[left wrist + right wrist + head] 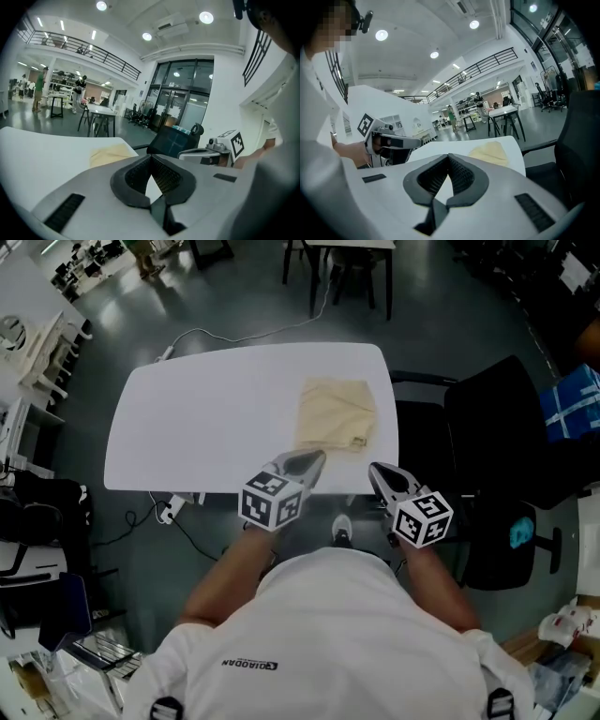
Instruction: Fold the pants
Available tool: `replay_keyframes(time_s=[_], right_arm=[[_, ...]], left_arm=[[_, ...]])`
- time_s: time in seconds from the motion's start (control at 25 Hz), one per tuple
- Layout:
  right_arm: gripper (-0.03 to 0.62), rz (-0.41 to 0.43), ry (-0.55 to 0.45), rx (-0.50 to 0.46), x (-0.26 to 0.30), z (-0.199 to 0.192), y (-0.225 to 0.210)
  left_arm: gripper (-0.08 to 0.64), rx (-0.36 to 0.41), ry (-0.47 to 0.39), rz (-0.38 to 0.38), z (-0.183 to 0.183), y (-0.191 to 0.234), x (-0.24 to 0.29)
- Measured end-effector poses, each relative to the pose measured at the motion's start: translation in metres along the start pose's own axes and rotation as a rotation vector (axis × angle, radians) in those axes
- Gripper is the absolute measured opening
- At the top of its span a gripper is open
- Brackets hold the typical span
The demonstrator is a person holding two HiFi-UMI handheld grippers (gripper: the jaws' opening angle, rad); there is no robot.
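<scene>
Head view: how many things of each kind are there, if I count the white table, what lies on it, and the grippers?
white table: 1
folded beige pants: 1
grippers: 2 (left gripper, right gripper)
Total: 4

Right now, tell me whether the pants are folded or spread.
Folded: the pants lie as a compact squarish bundle on the white table, no legs stretched out.
</scene>
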State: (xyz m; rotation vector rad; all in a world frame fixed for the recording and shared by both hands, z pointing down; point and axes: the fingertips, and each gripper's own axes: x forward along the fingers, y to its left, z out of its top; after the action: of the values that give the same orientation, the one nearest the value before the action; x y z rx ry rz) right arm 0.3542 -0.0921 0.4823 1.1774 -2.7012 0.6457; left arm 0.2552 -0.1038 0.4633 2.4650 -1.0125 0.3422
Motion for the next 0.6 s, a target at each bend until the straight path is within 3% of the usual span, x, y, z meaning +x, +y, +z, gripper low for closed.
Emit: replay_keyframes(time_s=[0.32, 0.6], right_arm=[[0.017, -0.002, -0.022, -0.038, -0.032, -0.014, 0.086], [0.017, -0.039, -0.047, -0.050, -0.059, -0.022, 0.120]], left_arm=[[0.028, 0.017, -0.057, -0.005, -0.020, -0.024, -0.082], [0.028, 0.008, -0.062, -0.025, -0.038, -0.035, -0.124]])
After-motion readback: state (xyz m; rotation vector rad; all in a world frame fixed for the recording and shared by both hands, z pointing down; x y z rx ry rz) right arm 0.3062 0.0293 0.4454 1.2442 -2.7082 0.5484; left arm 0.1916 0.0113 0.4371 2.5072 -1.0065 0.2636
